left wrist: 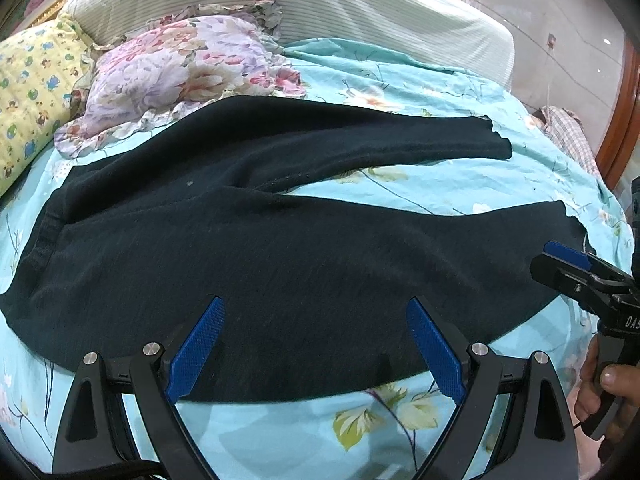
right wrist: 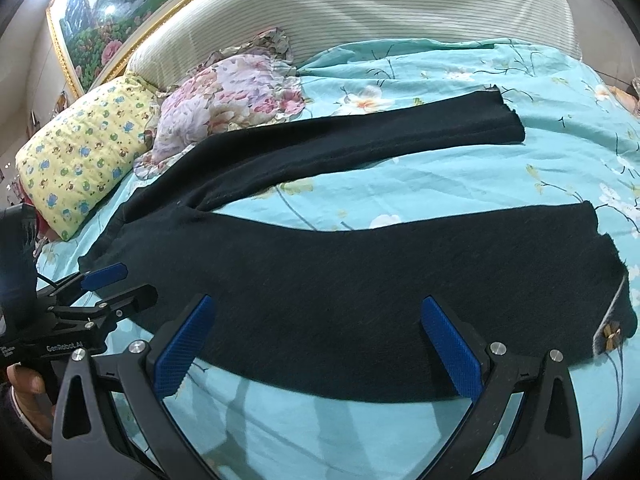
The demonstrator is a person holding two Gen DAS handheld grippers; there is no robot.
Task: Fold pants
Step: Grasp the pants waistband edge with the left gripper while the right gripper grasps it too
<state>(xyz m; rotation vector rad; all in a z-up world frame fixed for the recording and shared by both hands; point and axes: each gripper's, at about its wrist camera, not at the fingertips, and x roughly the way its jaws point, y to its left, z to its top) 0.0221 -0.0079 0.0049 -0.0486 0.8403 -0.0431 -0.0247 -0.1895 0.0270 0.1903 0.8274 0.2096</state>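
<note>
Left gripper [left wrist: 316, 312]: jaws spread wide, holding nothing, poised over the near edge of the pants [left wrist: 248, 240] toward the waistband end. Right gripper [right wrist: 316, 312]: jaws likewise wide apart, holding nothing, over the near leg toward its hem. Pants: dark, laid flat on the bed [left wrist: 280, 424], waistband to the left, two legs splayed apart to the right, the far leg angled away. Bed: turquoise floral sheet. Floral pillow [left wrist: 180, 72]: far left, touching the pants' far edge. Yellow pillow [left wrist: 28, 92]: left of it. Headboard [right wrist: 360, 4]: pale, striped, far side.
</note>
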